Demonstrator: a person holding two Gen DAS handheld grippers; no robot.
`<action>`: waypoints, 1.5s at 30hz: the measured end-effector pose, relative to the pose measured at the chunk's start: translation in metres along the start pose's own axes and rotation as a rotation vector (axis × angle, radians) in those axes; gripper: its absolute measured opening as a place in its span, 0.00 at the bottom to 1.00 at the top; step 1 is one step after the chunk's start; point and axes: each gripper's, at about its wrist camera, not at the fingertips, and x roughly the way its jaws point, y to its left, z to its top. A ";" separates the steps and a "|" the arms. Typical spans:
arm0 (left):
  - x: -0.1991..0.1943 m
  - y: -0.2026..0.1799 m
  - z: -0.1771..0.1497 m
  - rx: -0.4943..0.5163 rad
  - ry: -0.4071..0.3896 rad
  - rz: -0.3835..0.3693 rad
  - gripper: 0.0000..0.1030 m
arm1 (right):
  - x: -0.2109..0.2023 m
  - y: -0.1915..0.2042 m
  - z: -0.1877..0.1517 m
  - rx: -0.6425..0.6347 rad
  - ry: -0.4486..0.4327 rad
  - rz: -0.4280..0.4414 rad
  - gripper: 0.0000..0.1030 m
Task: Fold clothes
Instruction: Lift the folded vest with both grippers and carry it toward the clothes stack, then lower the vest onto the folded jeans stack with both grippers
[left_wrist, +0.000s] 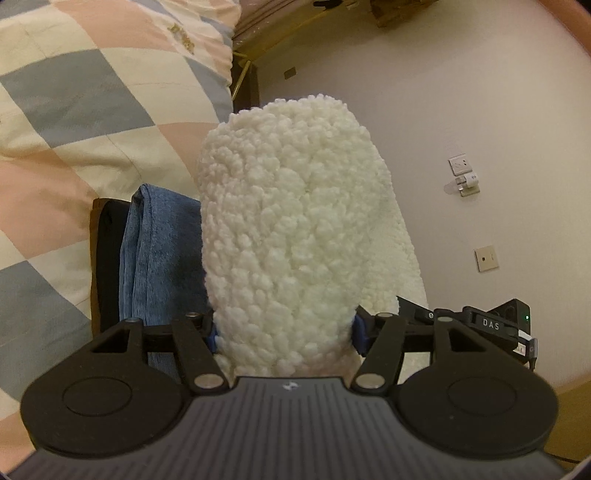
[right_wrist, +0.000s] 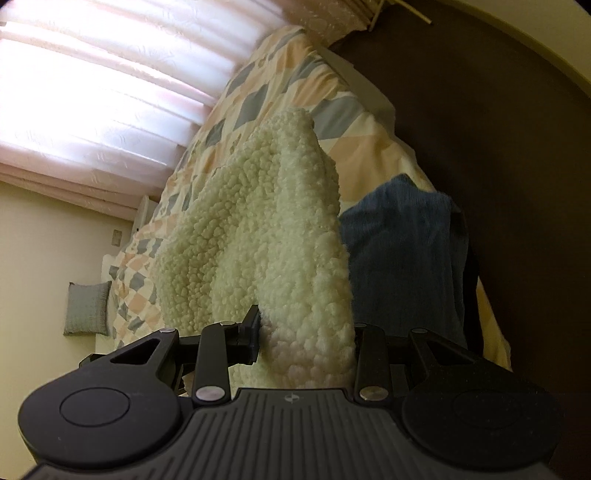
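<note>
A thick white fleece garment (left_wrist: 291, 229) fills the middle of the left wrist view and rises away from the camera. My left gripper (left_wrist: 288, 334) is shut on its near edge; the fleece hides the fingertips. The same fleece (right_wrist: 266, 236) shows in the right wrist view, draped toward the quilt. My right gripper (right_wrist: 306, 343) is shut on its near edge. A folded blue garment (left_wrist: 155, 251) lies beside the fleece on a dark item (left_wrist: 107, 258); it also shows in the right wrist view (right_wrist: 402, 251).
A checked pastel quilt (left_wrist: 74, 122) covers the bed at left. A pale wall (left_wrist: 461, 110) with sockets (left_wrist: 461, 173) is at right. In the right wrist view there are bright curtains (right_wrist: 92, 74), a grey cushion (right_wrist: 86, 306) and dark floor (right_wrist: 498, 147).
</note>
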 end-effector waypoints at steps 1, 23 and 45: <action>0.006 0.002 0.002 0.002 0.002 0.003 0.57 | 0.002 -0.002 0.002 -0.002 0.001 -0.005 0.33; -0.038 -0.032 0.010 0.285 -0.014 0.242 0.52 | -0.040 0.044 -0.059 -0.322 -0.374 -0.464 0.57; 0.023 -0.098 0.053 0.854 0.041 0.313 0.21 | -0.009 0.054 -0.173 -0.280 -0.451 -0.494 0.39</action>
